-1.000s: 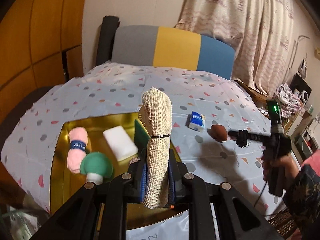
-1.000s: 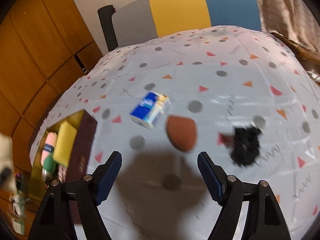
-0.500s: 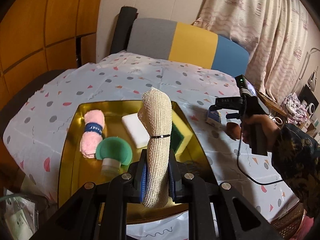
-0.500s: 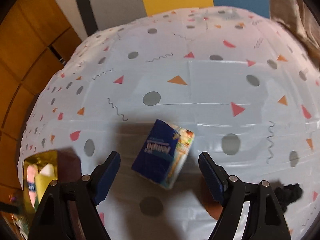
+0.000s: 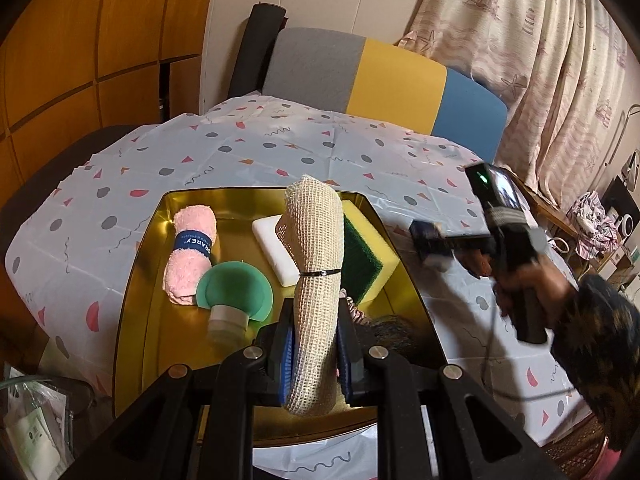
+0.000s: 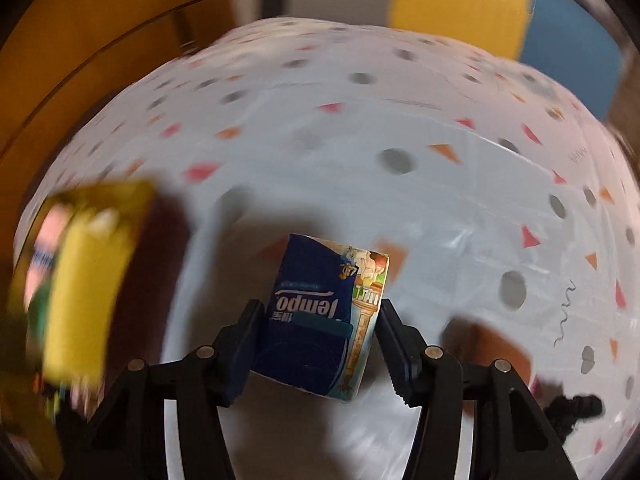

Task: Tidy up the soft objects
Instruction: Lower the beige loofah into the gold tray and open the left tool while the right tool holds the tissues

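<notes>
— Where's the tissue pack (image 6: 320,312)?

— Between the right gripper (image 6: 316,344) fingers, right of the tray (image 5: 138,264). Jaws clamped on it, I'd say, long axis pointing out past the tips. It reads "Tempo", upside down.

— And the left gripper (image 5: 314,340)?

— Over the tray, clenched on the mesh roll (image 5: 316,280), which stands upright. It's nearer the tray, so I'd guess it sets down first. The pink towel (image 5: 192,254) band says "MAREY", maybe.
</notes>
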### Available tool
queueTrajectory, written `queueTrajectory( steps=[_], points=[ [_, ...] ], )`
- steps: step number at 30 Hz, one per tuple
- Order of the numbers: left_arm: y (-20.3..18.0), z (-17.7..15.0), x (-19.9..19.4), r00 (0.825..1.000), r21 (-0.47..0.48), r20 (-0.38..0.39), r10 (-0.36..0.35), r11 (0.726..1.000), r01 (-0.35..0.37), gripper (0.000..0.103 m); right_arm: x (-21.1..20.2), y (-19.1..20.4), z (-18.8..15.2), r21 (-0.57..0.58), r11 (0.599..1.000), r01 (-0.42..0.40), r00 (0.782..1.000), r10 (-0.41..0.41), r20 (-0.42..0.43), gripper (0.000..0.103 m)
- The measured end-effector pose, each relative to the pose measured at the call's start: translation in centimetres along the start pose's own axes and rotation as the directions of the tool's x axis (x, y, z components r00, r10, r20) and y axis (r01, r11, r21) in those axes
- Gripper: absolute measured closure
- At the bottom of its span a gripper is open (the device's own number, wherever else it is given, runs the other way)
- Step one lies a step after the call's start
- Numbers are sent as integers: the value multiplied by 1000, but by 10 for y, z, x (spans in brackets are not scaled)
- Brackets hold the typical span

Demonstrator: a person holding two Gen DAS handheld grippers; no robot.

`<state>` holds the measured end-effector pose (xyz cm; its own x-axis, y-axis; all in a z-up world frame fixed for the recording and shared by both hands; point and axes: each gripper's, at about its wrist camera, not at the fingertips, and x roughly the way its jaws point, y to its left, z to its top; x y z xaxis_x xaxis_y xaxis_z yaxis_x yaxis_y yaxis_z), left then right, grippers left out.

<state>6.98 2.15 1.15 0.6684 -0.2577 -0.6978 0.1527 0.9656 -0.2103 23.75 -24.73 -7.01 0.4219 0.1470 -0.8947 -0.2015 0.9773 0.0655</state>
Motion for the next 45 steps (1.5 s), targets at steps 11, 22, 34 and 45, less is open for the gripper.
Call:
queueTrajectory(
  steps=[11, 22, 34, 45],
  points=[
    [-7, -10, -8, 999, 21, 16, 30, 999, -30, 86, -47, -5, -122, -66, 996, 59, 998, -59, -6, 46],
    [-8, -21, -17, 997, 38, 13, 75, 996, -75, 85, -45, -23, -149, -28, 999, 24, 997, -22, 76, 50],
    [3, -29, -15, 996, 2, -17, 85, 996, -85, 85, -46, -21, -160, -1, 1000, 27, 985, -26, 170, 50],
    [70, -25, -40, 992, -191, 16, 129, 974, -124, 85, -47, -22, -165, 22, 999, 26, 977, -30, 212, 49]
  ],
)
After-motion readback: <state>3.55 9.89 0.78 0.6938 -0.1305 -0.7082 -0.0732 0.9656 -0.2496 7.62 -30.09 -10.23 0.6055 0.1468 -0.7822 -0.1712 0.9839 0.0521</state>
